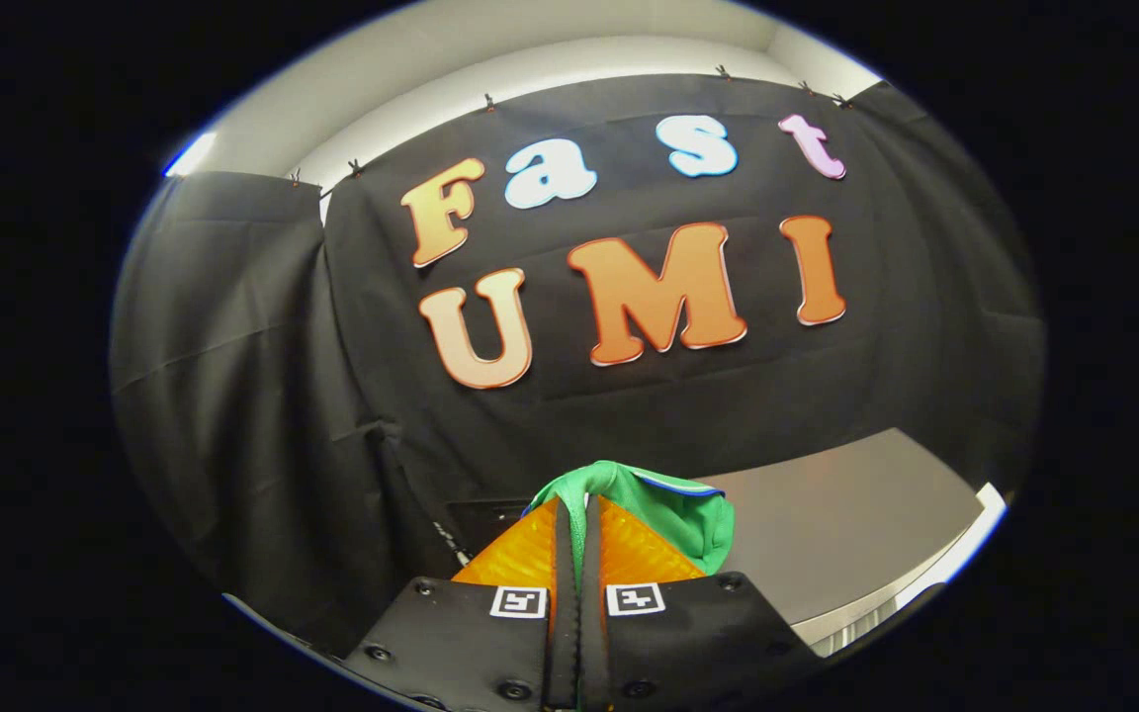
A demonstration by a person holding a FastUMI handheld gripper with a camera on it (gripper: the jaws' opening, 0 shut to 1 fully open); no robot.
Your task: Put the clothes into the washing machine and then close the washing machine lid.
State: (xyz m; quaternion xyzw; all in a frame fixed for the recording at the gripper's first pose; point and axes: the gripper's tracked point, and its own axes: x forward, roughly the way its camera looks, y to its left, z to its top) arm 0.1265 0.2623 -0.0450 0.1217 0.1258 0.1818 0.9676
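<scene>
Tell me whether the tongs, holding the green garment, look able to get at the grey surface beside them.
Probably yes. The tongs are shut on the green garment, and the grey surface lies just beyond them to one side with nothing between. Whether it is the washer lid I cannot tell.

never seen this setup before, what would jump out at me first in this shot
The bright green cloth garment with a blue edge stands out most, pinched between the fingers of the gripper and bunched over their tips. Beyond it to the right lies a flat grey surface, with the black cloth booth wall hanging behind everything.
</scene>
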